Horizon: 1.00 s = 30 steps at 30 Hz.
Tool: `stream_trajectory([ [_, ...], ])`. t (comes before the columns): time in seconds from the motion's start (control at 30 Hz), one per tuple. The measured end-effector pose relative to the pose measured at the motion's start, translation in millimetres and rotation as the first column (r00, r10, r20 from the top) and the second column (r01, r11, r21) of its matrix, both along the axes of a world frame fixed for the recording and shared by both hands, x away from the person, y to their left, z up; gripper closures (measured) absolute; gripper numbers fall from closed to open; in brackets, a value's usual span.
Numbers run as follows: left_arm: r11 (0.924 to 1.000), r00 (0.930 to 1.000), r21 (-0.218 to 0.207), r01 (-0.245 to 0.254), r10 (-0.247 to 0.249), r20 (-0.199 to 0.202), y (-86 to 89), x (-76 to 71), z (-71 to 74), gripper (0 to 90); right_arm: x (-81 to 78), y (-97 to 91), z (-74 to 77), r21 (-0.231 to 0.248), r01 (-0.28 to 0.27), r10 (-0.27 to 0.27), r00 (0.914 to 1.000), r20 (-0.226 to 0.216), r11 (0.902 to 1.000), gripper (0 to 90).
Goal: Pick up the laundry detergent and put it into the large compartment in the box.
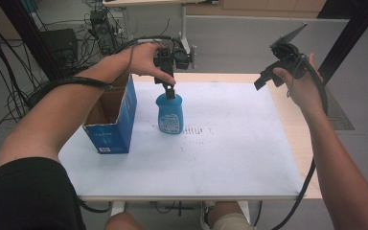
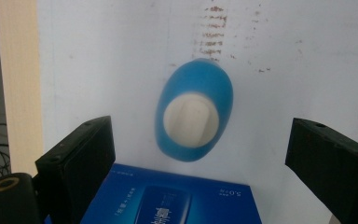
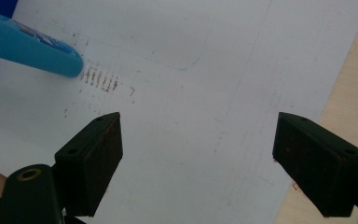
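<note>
Box (image 1: 110, 122): blue carton, open top, just left of the bottle.
Bottle (image 1: 169, 112): upright on the white sheet (image 1: 230, 143).
Left gripper (image 1: 169, 86): spread wide above the cap; centre, descend squarely, then close.
Right gripper (image 1: 273, 72): open, idle, well right of bottle.

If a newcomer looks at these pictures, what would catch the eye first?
First, the blue bottle standing upright on the white table, with the left tongs open just above its cap. Next, the open blue box beside it. The right tongs hang open, high over the table's far right.
</note>
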<state>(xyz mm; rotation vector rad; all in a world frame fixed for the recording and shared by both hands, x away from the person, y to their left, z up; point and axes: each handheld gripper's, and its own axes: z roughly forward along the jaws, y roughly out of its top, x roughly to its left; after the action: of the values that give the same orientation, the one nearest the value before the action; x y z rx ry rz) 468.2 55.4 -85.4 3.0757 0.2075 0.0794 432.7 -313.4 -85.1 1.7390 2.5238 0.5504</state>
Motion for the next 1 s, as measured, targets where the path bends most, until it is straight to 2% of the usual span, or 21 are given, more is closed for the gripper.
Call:
stream_trajectory([
  [0.37, 1.0000, 0.9998, -0.006, -0.001, 0.001, -0.021, -0.6, 5.0, -13.6, 8.2, -1.8, -2.4, 0.1, 0.002, 0.003, -0.003, 1.0000, 0.004, 1.0000, 16.0],
  [1.0, 0.9994, 0.9981, 0.017, 0.029, -0.028, -0.055, -5.2, 14.4, -55.4, 8.1, 0.4, -8.2, -7.9, 0.015, 0.019, -0.019, 0.9998, -0.010, 0.9997, 15.9],
])
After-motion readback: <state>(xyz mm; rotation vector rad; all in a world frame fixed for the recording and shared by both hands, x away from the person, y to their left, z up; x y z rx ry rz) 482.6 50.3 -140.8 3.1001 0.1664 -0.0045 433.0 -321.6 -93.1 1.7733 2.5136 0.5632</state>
